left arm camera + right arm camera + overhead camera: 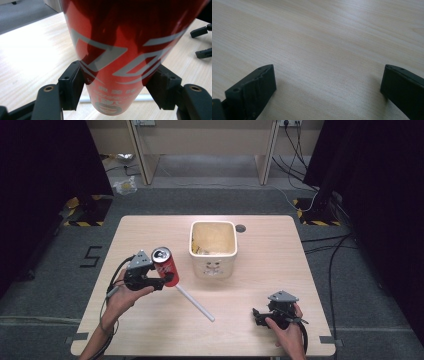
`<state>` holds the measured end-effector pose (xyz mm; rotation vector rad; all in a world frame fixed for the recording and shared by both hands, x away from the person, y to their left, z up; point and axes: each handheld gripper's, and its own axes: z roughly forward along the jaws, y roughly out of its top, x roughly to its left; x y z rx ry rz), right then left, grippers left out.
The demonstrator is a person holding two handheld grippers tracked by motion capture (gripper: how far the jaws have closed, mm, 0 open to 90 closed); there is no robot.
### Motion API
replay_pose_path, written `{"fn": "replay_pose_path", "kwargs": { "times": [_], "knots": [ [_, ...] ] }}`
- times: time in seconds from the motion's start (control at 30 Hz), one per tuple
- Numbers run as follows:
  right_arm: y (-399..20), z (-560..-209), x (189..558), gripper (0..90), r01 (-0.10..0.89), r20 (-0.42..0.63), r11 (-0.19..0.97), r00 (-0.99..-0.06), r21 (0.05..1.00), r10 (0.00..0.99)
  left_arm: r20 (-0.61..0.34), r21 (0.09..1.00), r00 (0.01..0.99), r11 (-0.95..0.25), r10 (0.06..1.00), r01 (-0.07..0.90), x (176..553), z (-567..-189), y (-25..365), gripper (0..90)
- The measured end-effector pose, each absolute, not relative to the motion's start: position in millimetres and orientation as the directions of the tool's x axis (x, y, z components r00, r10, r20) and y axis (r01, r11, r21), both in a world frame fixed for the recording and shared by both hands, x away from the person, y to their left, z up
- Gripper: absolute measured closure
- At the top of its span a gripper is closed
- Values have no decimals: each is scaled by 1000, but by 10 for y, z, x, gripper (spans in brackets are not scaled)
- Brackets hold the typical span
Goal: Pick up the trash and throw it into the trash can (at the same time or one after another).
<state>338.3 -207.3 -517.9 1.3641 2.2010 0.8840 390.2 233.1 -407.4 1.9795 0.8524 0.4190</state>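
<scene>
Jaws of the left gripper (167, 280) pressed both sides of a red can (165, 266), as its own view showed close up, with a white tube (145, 98) lying on the table behind the can (120, 50). From above, the can stood lifted and tilted, its silver top facing up and slightly away, left of the cream bin (213, 251). The tube (195, 303) ran diagonally toward the near right. The right gripper (259, 316) sat spread wide over bare table (324, 45) near the front edge.

Black two-jaw grippers (167, 280) (256, 316) with grey three-cornered top plates, brass-ringed screw holes, trailing black cables
</scene>
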Motion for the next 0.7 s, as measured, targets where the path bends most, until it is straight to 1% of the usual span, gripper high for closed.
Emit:
{"fn": "replay_pose_path", "kwargs": {
  "times": [0.5,0.7],
  "knots": [
    [-2073,-5179,3383,2,642,-8,323,-442,695,897,-62,865,734,-330,677,378,4109,-3706,2239,340],
    [-2073,-5179,3383,2,642,-8,323,-442,696,897,-61,865,741,-335,669,373,4156,-3634,2199,340]
  ]
}}
